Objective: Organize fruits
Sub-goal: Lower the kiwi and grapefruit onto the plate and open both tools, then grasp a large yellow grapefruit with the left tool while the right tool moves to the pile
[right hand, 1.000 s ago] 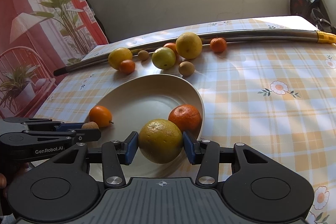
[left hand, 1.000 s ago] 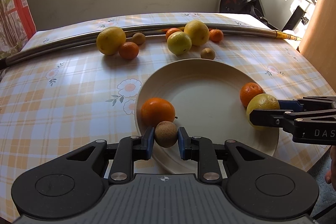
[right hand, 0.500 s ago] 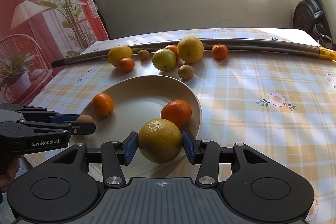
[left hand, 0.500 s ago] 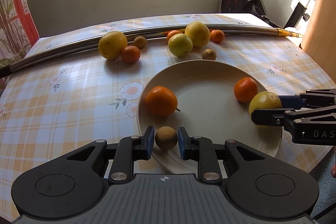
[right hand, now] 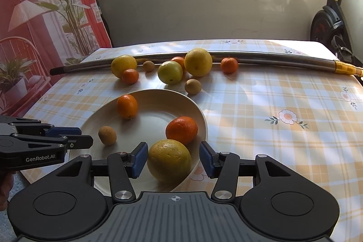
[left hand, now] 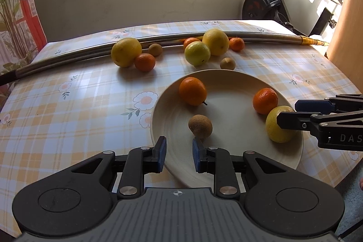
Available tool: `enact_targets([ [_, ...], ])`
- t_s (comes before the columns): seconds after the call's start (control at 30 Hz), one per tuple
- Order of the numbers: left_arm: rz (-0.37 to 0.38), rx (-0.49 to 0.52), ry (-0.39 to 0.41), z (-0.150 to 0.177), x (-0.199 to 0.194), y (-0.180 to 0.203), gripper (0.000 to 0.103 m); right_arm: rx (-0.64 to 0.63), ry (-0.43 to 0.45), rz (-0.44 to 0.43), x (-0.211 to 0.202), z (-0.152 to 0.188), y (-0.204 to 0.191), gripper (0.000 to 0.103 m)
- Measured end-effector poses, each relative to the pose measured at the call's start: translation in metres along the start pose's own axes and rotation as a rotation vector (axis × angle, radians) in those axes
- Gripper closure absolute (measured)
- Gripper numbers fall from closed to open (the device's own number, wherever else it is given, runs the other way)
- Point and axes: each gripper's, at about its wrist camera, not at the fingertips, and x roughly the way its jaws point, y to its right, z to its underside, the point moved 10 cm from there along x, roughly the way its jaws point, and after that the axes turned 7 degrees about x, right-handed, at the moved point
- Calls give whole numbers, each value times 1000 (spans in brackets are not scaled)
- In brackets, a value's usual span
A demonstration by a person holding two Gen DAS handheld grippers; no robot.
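Note:
A cream plate [left hand: 229, 128] [right hand: 158, 110] holds an orange [left hand: 192, 91] [right hand: 127, 106], a tangerine [left hand: 265, 100] [right hand: 181, 130], a small brown fruit [left hand: 200, 125] [right hand: 107, 135] and a yellow citrus [left hand: 275, 128] [right hand: 169, 160]. My left gripper [left hand: 179, 154] is open and empty at the plate's near rim, just short of the brown fruit. My right gripper [right hand: 172, 160] is open, its pads standing apart on either side of the yellow citrus, which rests on the plate's edge.
Several more citrus and small brown fruits [left hand: 197, 52] [right hand: 170, 72] lie on the checked tablecloth beyond the plate, against a long metal tube [left hand: 68, 58] [right hand: 272, 58]. An exercise bike [left hand: 267, 1] stands behind the table's far right corner.
My left gripper let go of the brown fruit and drew back from it. My right gripper opened off the yellow citrus, which now sits on the plate.

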Motion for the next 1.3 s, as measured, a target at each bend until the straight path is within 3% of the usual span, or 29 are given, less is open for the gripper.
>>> enact_targets([
  [0.6,-7,-118,27,-8,-9,-27,77,15,68,16,-11,-14,6,56],
  [0.93,-38,-276,82,-30,-28,-92,77,43,121,42,-22,-35,23,56],
  [1.3,-87,-219,172,-88,-50,-125,76,45,195,62,-30,-83,45,56],
])
